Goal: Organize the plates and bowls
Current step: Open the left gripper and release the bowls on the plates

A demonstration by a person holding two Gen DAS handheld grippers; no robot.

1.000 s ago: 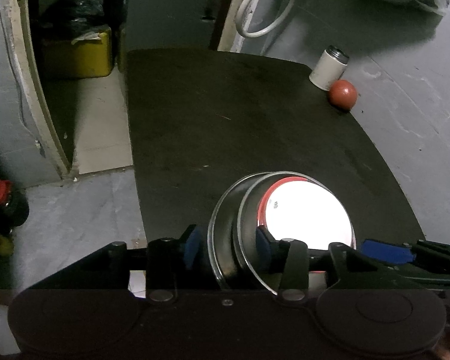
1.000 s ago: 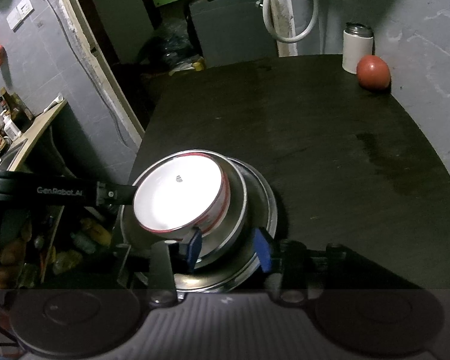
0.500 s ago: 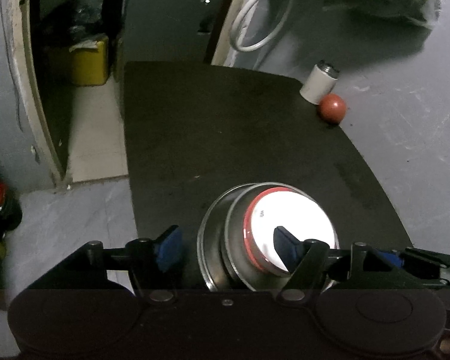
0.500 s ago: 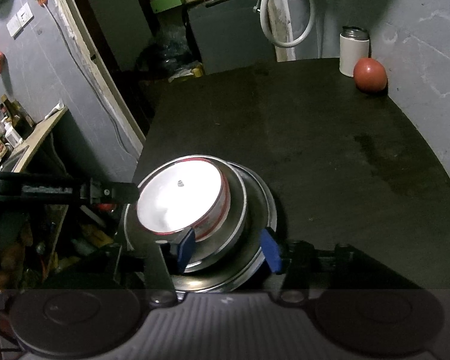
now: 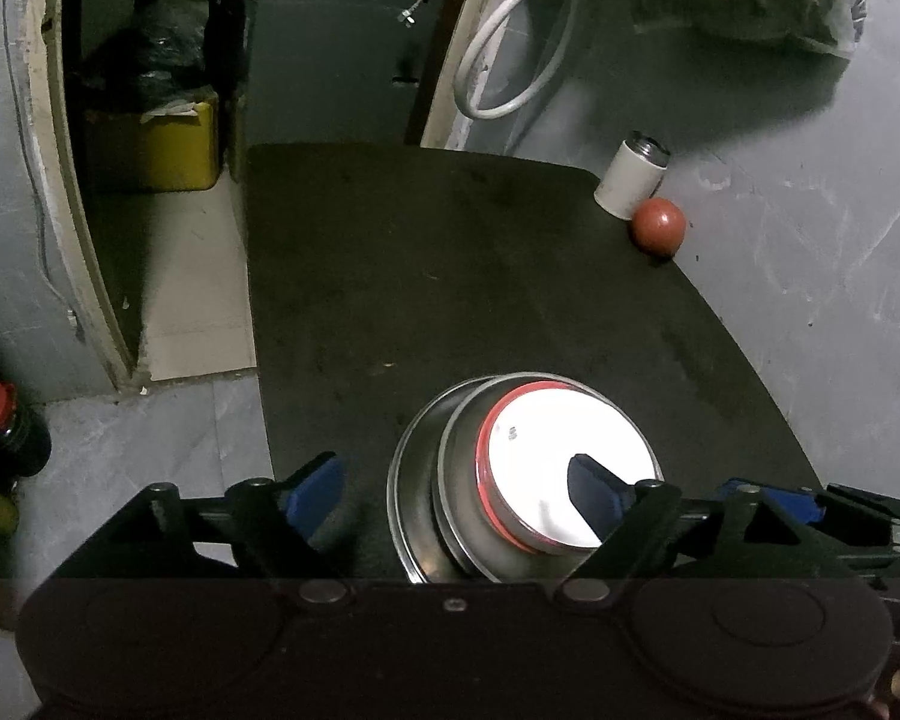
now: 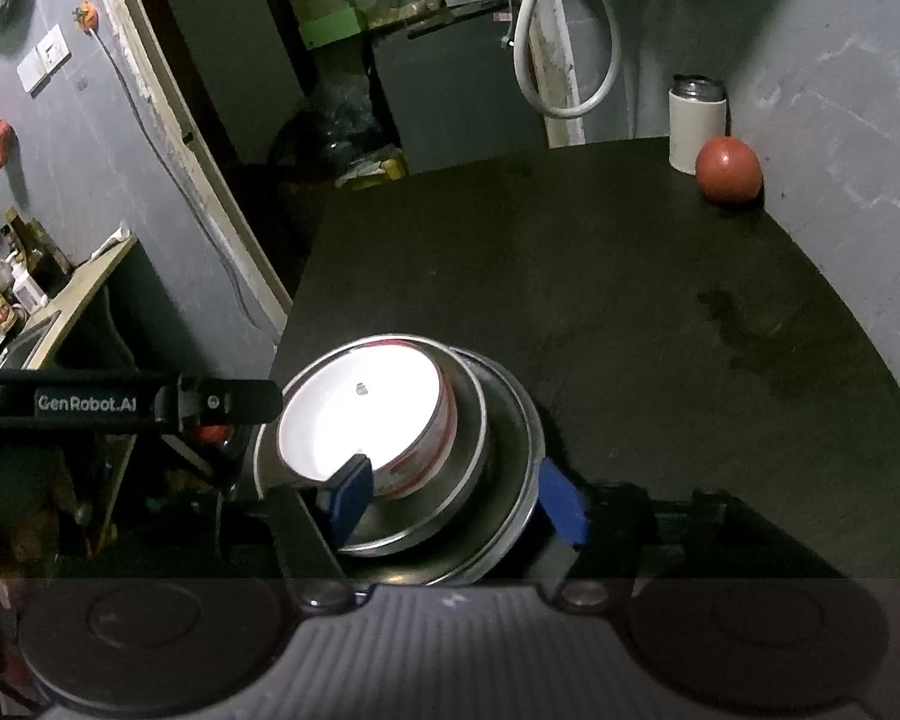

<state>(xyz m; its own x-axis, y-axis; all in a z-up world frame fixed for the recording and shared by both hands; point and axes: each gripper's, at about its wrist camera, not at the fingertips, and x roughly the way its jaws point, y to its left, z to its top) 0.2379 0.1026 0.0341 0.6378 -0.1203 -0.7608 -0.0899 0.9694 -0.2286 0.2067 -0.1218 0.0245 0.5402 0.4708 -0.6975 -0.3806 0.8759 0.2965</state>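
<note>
Dim room, light falling from above; the white bowl (image 5: 561, 468) glares blown-out, the dark tabletop (image 5: 450, 276) swallows detail, fisheye edges bend.

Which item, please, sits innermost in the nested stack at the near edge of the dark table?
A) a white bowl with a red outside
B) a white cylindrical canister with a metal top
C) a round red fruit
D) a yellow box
A: the white bowl with a red outside rests inside the steel bowl, which sits in the wider steel dish on the dark table.
</note>
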